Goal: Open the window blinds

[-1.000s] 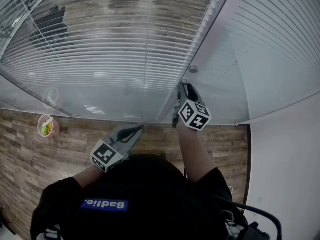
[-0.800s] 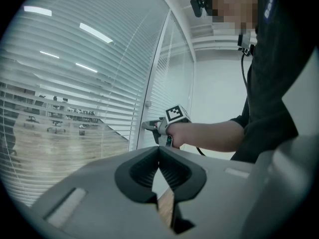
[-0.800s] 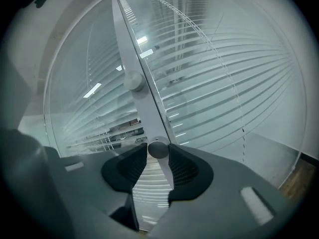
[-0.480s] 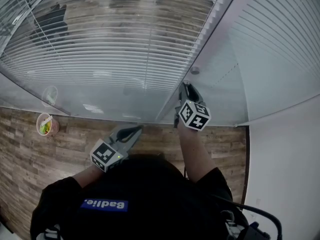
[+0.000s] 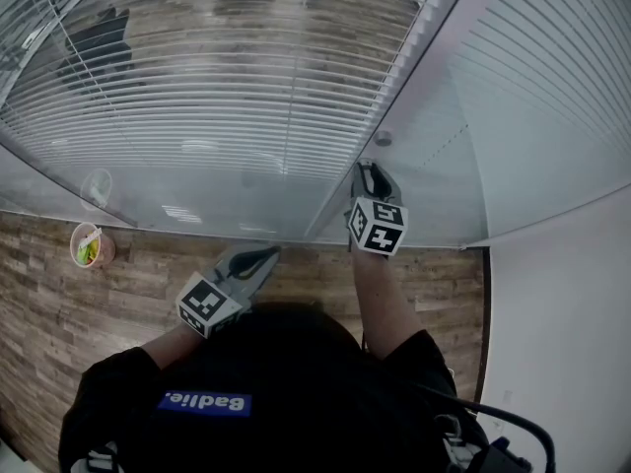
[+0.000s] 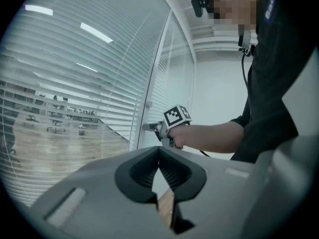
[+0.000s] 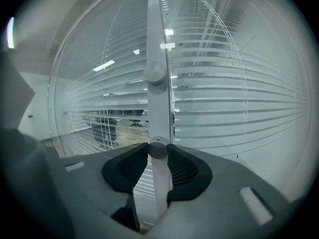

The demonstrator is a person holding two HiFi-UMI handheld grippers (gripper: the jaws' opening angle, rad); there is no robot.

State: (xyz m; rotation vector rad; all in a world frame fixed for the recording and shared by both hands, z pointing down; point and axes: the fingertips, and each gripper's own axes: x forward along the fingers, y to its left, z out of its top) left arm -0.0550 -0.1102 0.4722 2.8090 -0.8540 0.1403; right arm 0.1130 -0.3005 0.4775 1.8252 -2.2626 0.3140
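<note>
Right gripper (image 7: 158, 152) clamped on the lower round knob (image 7: 158, 149); left gripper (image 6: 159, 150) shut on nothing.

Right jaws have just been closing and now sit at a narrow gap, pads pressing either side of the knob, which sticks out of the white frame post (image 7: 158, 34) between two glass panes. A second knob (image 7: 154, 73) sits higher on the same post, clear of the jaws. The blinds (image 5: 227, 97) hang behind the glass on both sides of the post, slats horizontal, room visible through the left pane. Left jaw tips touch; that gripper hangs low and left, well apart from post and knobs, above the wood floor (image 5: 39, 304). A cup (image 5: 89, 246) stands on the floor by the glass.
</note>
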